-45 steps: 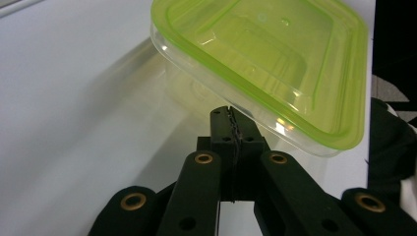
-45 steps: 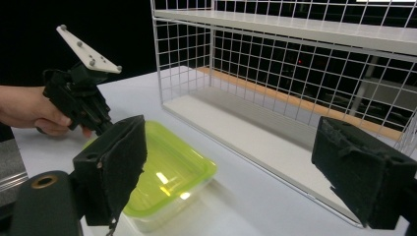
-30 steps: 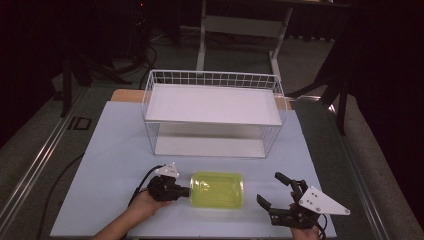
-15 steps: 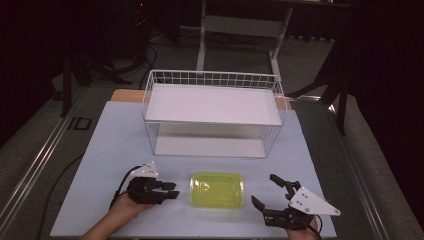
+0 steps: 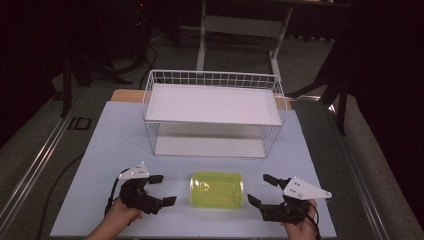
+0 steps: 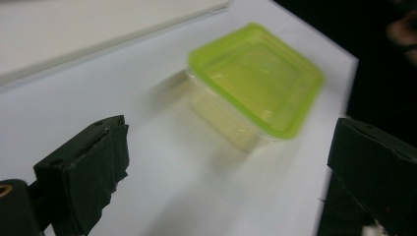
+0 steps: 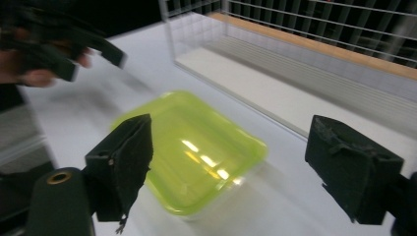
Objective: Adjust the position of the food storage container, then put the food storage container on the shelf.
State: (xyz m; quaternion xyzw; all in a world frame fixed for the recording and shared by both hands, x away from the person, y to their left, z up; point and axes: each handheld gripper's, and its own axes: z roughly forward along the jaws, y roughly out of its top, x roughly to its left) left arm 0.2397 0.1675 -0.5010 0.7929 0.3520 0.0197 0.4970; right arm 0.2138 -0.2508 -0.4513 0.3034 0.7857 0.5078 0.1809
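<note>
- High view, near left: the left gripper sits in the person's hand with jaws spread wide and nothing between them, just left of the box and apart from it.
- Centre, near edge of the pale blue table sheet: a translucent yellow-green rectangular plastic box with a lid lies flat, in front of the white wire basket shelf and apart from it.
- It looks light and fairly stiff, but smooth and probably slippery; the lid's raised rim on the short sides seems the best hold.
- Near right: the right gripper is likewise released, jaws wide, empty, just right of the box.
</note>
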